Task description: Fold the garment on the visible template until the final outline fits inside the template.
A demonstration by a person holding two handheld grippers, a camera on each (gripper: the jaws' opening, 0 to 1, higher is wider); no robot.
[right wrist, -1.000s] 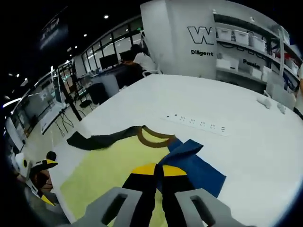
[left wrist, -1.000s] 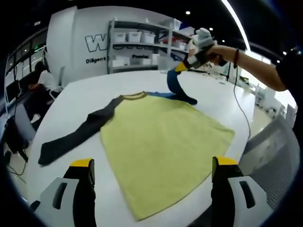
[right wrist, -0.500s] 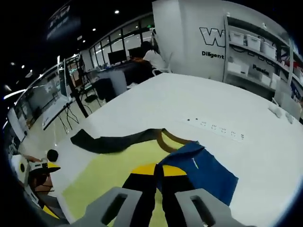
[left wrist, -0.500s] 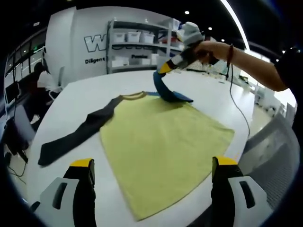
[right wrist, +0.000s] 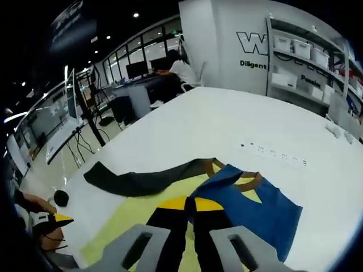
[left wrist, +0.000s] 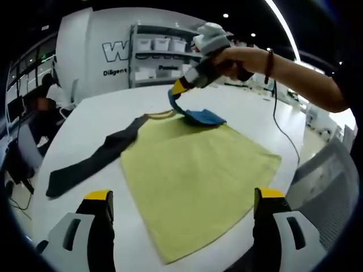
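A yellow-green shirt (left wrist: pixel 193 164) lies flat on the white table (left wrist: pixel 102 113). Its dark grey sleeve (left wrist: pixel 91 161) stretches out to the left. My right gripper (left wrist: pixel 180 89), held by a hand, is shut on the blue sleeve (left wrist: pixel 201 116) and lifts it over the shirt near the brown collar (left wrist: pixel 161 115). In the right gripper view the jaws (right wrist: pixel 191 204) pinch the blue sleeve (right wrist: pixel 255 207), which drapes across the collar (right wrist: pixel 250 180), and the grey sleeve (right wrist: pixel 142 178) lies beyond. My left gripper (left wrist: pixel 184 195) hovers open at the shirt's near hem, holding nothing.
A power strip (right wrist: pixel 278 156) lies on the table beyond the collar. A cable (left wrist: pixel 283 122) trails along the table's right side. Shelves with white bins (left wrist: pixel 164 48) stand behind, and a person sits at desks (right wrist: pixel 170 71) off the far edge.
The right gripper has carried the blue sleeve leftward and across the shirt toward the collar, folding it over the yellow body. The left gripper has stayed put.
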